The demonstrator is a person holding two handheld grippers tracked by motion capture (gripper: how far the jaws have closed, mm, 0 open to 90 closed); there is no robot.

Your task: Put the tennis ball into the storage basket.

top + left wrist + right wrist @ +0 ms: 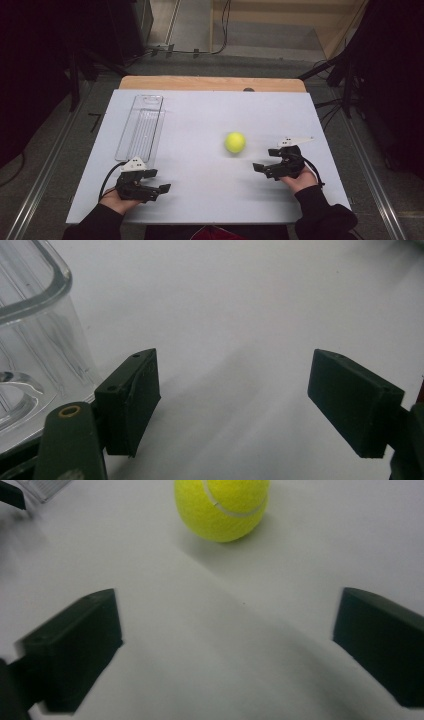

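Tennis ball (235, 142) loose mid-counter (200, 200), slightly blurred, just off right tongs (264, 169), spread wide, nothing between. Left tongs (162, 192) wide, bare, near front edge beside clear tray (141, 127). Open room all round ball.

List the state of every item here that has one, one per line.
Yellow-green tennis ball: loose on the white table, free of both grippers.
Clear plastic tray: upright, looks empty.
Left gripper: open, nothing between its jaws.
Right gripper: open, short of the ball.
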